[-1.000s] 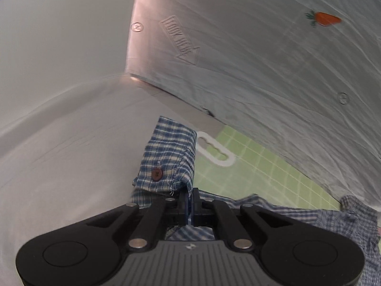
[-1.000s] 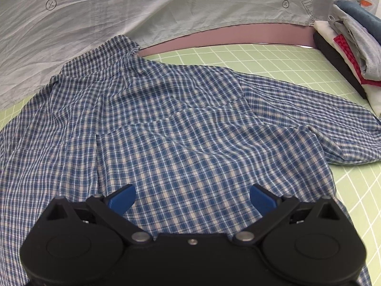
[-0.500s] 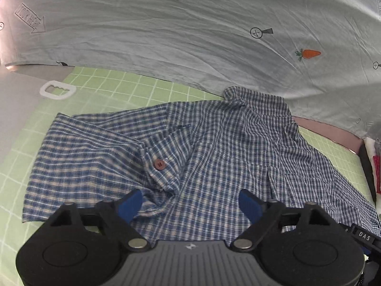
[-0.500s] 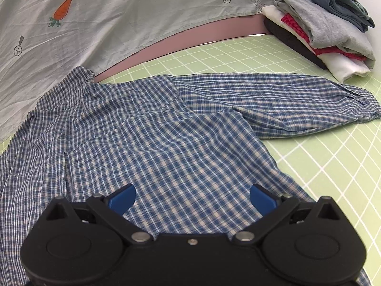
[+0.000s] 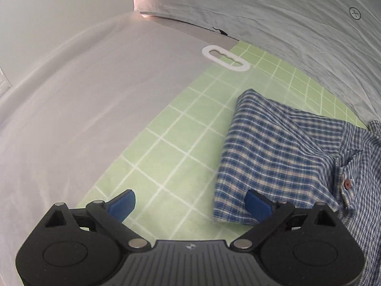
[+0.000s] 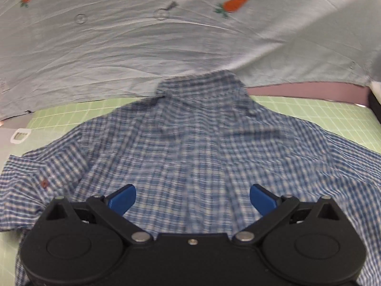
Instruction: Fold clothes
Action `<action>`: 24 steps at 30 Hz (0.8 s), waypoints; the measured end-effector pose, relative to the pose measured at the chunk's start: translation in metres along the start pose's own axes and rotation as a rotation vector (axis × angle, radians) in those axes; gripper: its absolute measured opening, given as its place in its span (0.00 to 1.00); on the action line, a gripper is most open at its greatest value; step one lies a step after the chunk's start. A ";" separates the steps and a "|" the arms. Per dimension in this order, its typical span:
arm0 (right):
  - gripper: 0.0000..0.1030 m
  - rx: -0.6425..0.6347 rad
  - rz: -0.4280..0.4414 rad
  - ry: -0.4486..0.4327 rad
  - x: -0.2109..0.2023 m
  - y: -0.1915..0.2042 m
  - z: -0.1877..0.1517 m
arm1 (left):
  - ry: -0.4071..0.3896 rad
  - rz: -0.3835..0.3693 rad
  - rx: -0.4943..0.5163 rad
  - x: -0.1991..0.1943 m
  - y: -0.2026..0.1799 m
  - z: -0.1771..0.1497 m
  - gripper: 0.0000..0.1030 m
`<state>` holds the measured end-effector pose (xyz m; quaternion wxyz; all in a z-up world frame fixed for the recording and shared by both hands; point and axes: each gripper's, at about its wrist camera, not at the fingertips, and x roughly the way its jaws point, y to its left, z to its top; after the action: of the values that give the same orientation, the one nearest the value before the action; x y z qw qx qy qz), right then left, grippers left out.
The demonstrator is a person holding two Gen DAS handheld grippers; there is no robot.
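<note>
Both of my grippers are above the worktop with nothing held. My left gripper (image 5: 190,205) has its jaws opening, already spread wide, and only the green grid mat (image 5: 166,147) shows between the blue fingertips (image 5: 121,203); the right-hand tip sits over the lower edge of a folded-in sleeve (image 5: 273,157) without pressing on it. That sleeve belongs to the blue checked shirt (image 6: 190,143), which lies spread on the mat, its collar (image 6: 202,83) toward the pale hanging sheet (image 6: 142,43) printed with carrots. A brown cuff button (image 5: 348,184) shows on the sleeve just beside the shirt's body. My right gripper (image 6: 191,200) is open too, jaws wide apart over the middle of the shirt, with the cloth lying flat beneath them and not pinched. A white plastic handle-shaped piece (image 5: 225,58) lies at the mat's far corner, well apart from the shirt. Left of the mat runs bare grey worktop (image 5: 83,119).
</note>
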<state>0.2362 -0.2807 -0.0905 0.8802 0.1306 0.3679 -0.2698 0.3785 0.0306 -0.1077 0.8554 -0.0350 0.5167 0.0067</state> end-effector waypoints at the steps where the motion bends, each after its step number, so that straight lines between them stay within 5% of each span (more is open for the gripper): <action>1: 1.00 -0.011 0.022 -0.004 0.002 0.015 0.003 | 0.004 -0.001 -0.002 0.002 0.002 0.000 0.95; 6: 0.93 -0.062 0.123 -0.007 0.014 0.085 0.007 | 0.030 0.002 -0.014 0.013 0.005 -0.002 0.95; 10: 0.78 -0.139 0.158 0.021 0.022 0.120 -0.002 | 0.036 0.007 -0.010 0.018 0.004 -0.004 0.96; 15: 0.59 -0.176 0.196 0.069 0.026 0.129 -0.013 | 0.027 0.033 0.018 0.019 -0.003 -0.008 0.96; 18: 0.40 -0.189 0.247 0.085 0.025 0.128 -0.016 | 0.024 0.045 0.033 0.019 -0.007 -0.010 0.97; 20: 0.16 -0.210 0.278 0.081 0.023 0.129 -0.015 | 0.028 0.043 0.035 0.017 -0.008 -0.010 0.97; 24: 0.08 -0.220 0.308 0.049 0.016 0.122 -0.010 | 0.012 0.036 0.037 0.005 -0.011 -0.008 0.97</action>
<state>0.3096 -0.1821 -0.1046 0.9108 0.0947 0.3923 -0.0869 0.3741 0.0195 -0.1149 0.8525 -0.0100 0.5226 0.0122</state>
